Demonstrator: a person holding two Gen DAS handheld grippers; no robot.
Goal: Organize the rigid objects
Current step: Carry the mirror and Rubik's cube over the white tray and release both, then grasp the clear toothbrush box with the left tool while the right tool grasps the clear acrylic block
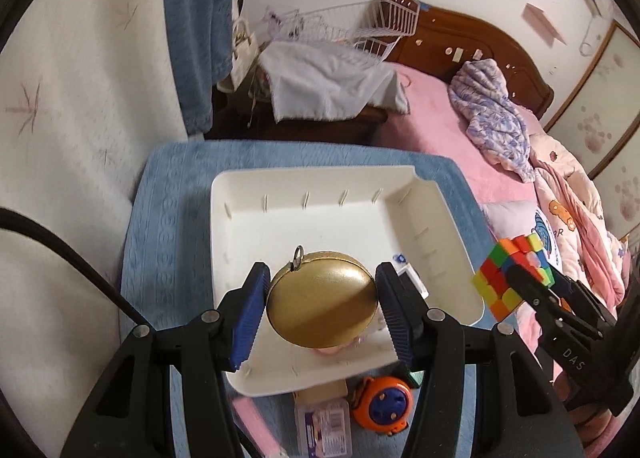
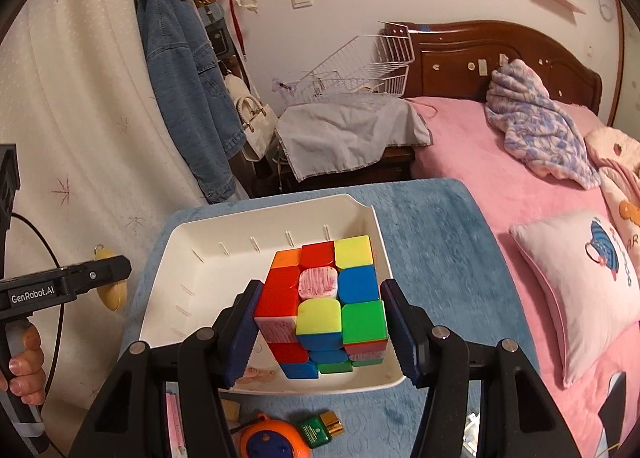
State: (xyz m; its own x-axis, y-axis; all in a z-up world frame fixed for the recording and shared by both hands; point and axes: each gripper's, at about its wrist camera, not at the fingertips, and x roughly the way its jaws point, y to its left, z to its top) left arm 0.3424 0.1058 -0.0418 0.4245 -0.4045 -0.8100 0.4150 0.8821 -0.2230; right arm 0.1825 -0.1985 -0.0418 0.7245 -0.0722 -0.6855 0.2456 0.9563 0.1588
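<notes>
Blue-padded fingers of the left gripper (image 1: pixel 322 300) are closed about halfway onto a gold round tin (image 1: pixel 322 300) with a small ring on its rim, held above the near part of the white plastic tray (image 1: pixel 248 185). Seen from the right wrist camera, the right gripper (image 2: pixel 320 322) is closed to a similar width on a scrambled 3x3 puzzle cube (image 2: pixel 324 306), which hangs over the tray's near right corner. That tray sits on a blue mat (image 1: pixel 160 217), and something small and pinkish lies on its floor below the tin, too hidden to identify. Just in front of the tray, on the mat, wait an orange tape measure (image 1: pixel 382 404), a clear plastic case (image 1: pixel 324 420) and a green lighter (image 2: pixel 316 432). Both pieces look ready for placing, so the step in hand appears to be depositing them. Next, each tool should probably lower toward bare tray floor, apart from the other, then spread its fingers.
</notes>
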